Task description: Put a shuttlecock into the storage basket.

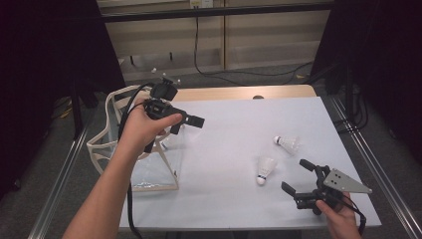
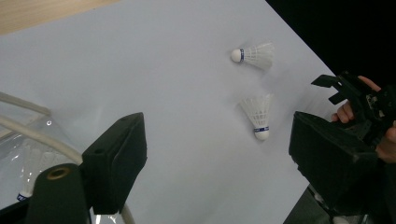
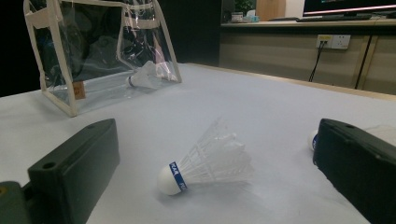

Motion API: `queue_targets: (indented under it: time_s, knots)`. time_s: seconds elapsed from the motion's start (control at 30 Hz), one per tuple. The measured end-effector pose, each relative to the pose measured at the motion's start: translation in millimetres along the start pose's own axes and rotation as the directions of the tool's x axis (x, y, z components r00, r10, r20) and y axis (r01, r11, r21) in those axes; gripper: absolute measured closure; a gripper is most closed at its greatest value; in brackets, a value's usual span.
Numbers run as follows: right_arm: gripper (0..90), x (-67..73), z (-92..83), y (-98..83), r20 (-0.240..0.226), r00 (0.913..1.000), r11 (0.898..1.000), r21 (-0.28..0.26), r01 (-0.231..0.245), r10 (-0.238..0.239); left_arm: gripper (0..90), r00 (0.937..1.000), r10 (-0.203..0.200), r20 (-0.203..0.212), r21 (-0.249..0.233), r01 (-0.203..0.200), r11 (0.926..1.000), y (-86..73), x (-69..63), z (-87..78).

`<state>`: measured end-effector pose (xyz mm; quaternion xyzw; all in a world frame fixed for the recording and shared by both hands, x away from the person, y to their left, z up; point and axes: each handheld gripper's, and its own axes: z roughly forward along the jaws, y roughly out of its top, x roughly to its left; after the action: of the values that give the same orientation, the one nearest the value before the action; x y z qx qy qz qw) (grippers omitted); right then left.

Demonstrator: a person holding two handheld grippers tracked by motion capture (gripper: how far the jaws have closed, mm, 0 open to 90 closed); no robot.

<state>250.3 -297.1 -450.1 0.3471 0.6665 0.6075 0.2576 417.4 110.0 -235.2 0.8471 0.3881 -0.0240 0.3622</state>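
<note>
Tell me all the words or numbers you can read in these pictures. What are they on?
None can be read for sure.
Near shuttlecock: white letters on its blue band, too blurred to read.
Far shuttlecock: blue band, letters too small.
Bag: small brown tag at its lower edge, too small to read.
Shuttlecock in the bag: dark band, no letters to be made out.

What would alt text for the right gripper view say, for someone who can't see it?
A white shuttlecock with a blue band lies on its side on the pale table, between the open black jaws of the right gripper. Behind it at the left stands a clear bag with cream trim, another shuttlecock inside.
</note>
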Motion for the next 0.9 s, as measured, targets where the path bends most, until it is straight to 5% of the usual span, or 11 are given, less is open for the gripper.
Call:
queue_targets:
  time_s: [0.9]
  knots:
    - [0.3,0.1,-0.1,0.1,-0.001,1.0,1.0,0.001,0.004,-0.004,15.8,0.9984,0.042,0.037,0.011,-0.042,0.999,-19.4,-11.6,27.1]
